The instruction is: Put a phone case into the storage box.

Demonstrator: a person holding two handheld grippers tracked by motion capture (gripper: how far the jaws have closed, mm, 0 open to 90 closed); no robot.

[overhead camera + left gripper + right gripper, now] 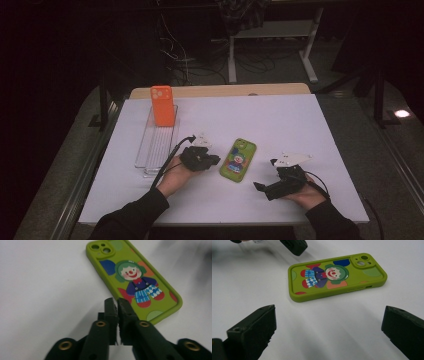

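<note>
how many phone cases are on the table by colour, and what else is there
green phone case: 1
orange phone case: 1
clear tray: 1
total: 3

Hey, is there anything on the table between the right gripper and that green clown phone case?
Nothing visible. The right gripper has open jaws facing the green clown phone case across bare white table. The left gripper, jaws shut, sits on the case's far side.

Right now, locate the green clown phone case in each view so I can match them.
High view: green clown phone case lies centre, between both grippers.
Left gripper view: upper right, beyond the shut jaws.
Right gripper view: upper centre.
Shared landmark: its camera cutout.
</note>
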